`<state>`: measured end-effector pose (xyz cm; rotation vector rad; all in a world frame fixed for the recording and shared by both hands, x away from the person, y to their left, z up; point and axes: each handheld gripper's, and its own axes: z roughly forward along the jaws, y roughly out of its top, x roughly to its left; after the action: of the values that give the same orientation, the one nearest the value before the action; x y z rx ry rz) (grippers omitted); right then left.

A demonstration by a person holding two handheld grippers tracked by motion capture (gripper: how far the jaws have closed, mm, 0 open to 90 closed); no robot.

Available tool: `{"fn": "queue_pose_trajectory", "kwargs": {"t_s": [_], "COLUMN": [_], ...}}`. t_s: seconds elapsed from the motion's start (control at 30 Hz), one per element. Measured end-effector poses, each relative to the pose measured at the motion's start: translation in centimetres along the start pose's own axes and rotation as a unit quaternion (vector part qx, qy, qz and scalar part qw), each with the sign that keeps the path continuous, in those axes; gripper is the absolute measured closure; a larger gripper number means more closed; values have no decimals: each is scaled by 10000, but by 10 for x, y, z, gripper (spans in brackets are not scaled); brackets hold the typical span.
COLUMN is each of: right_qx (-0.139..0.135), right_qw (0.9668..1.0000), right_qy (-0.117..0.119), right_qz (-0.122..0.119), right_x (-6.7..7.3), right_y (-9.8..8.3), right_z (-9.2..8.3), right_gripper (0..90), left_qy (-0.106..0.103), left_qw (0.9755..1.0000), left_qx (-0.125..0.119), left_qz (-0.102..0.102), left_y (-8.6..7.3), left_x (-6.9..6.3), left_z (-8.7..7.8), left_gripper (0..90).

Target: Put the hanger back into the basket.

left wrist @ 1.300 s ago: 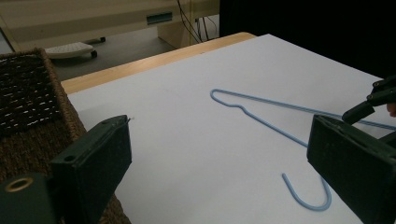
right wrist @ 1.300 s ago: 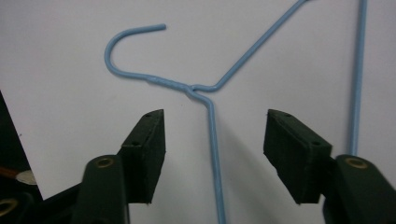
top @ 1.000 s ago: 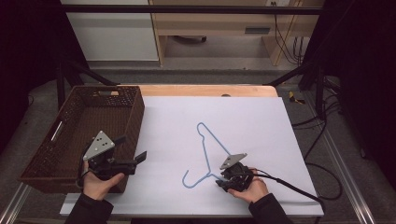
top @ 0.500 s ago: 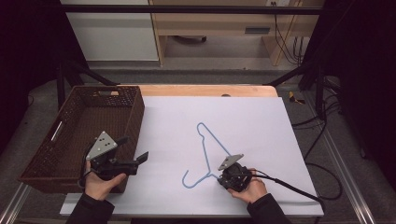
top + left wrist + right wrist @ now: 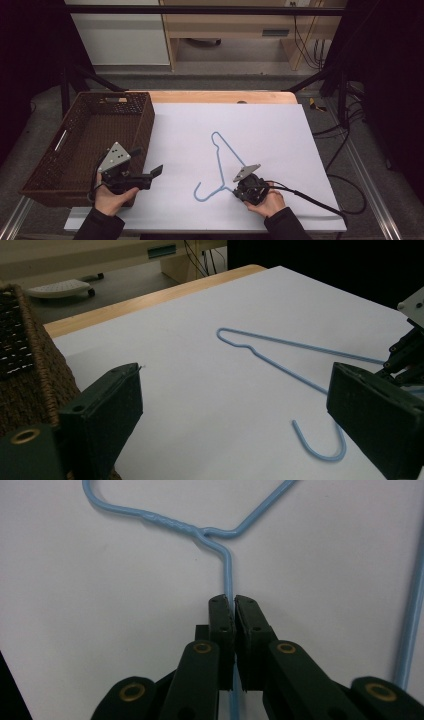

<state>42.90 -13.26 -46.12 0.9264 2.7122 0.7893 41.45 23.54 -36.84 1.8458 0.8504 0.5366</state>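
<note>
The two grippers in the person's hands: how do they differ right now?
The right gripper has just closed its jaws on the blue wire hanger; the left gripper has wide-open jaws with nothing between them. The right gripper sits low on the white table cover, while the left gripper is beside the brown wicker basket. Both have black jaws, and each carries a grey plate.

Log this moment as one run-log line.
right tool: just closed on blue wire hanger | left tool: open, beside wicker basket | hanger: flat on table

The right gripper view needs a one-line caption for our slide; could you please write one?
Right tongs shut on the blue wire hanger, gripping one wire just below its twisted neck on the white table cover.
</note>
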Motion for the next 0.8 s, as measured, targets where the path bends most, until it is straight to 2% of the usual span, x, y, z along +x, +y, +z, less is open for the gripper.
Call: {"fn": "queue_pose_trajectory", "kwargs": {"t_s": [0.13,0.27,0.33,0.67,0.8], "right_qx": [-65,-266,-379,-754,-934], "right_qw": [9999,9994,9988,9964,9942], "right_qy": [95,161,192,246,327], "right_qz": [107,163,245,308,425], "right_x": [-1,-3,-4,-12,-16], "right_y": [1,2,3,3,2], "right_z": [-3,-9,-15,-31,-36], "right_gripper": [875,875,875,876,876], "left_qy": [-86,-175,-220,-424,-492], "left_qw": [10000,9998,9997,9988,9982], "left_qx": [31,83,87,177,259], "left_qz": [36,65,71,170,209], "left_y": [0,-1,-2,-5,-7], "left_x": [-4,-8,-10,-20,-25], "left_z": [3,7,8,16,22], "left_gripper": [73,72,71,66,64]}}
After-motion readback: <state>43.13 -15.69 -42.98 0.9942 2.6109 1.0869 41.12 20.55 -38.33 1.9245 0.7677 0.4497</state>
